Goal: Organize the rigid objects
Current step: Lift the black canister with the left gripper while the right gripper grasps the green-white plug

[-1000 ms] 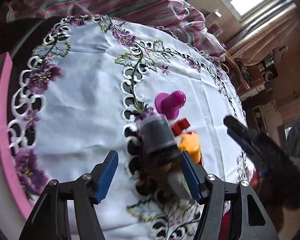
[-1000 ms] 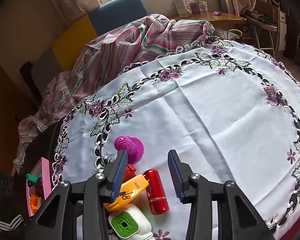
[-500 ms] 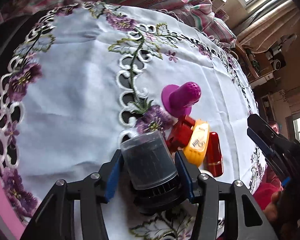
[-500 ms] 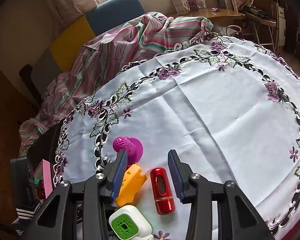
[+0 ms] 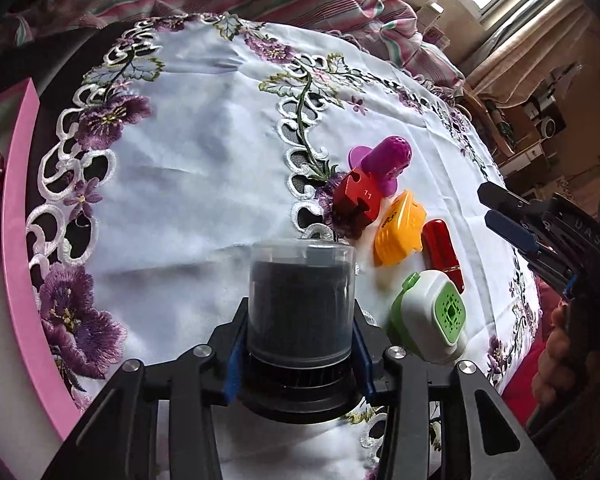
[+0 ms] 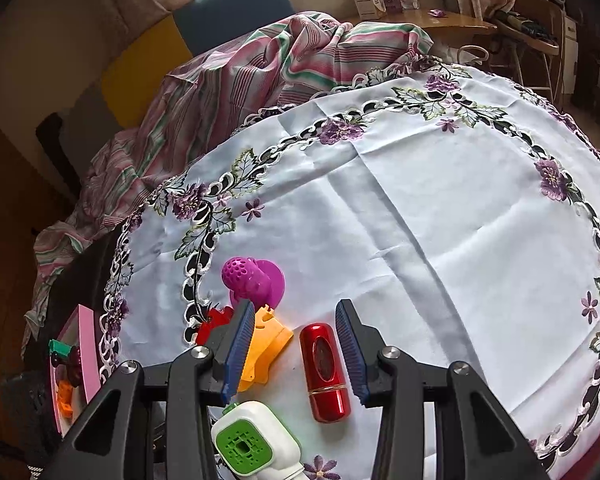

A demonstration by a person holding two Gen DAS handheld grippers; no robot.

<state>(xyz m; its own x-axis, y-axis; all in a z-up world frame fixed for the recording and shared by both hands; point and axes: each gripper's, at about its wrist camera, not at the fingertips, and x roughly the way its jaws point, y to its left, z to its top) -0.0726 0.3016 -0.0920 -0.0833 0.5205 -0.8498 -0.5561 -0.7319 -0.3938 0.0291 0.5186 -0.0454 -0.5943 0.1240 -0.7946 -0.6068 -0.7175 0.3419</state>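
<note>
Left gripper (image 5: 298, 354) just closed around dark canister (image 5: 300, 300), fingers pressing its sides, right gripper (image 6: 296, 354) parted, empty.

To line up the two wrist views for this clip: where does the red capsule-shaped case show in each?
Left wrist view: the red capsule-shaped case lies right of centre on the tablecloth, beside the orange piece.
Right wrist view: it lies low and centre, between the open fingers of the right gripper, untouched.
Shared landmark: the white-and-green device, just nearer the cameras than the case.
</note>
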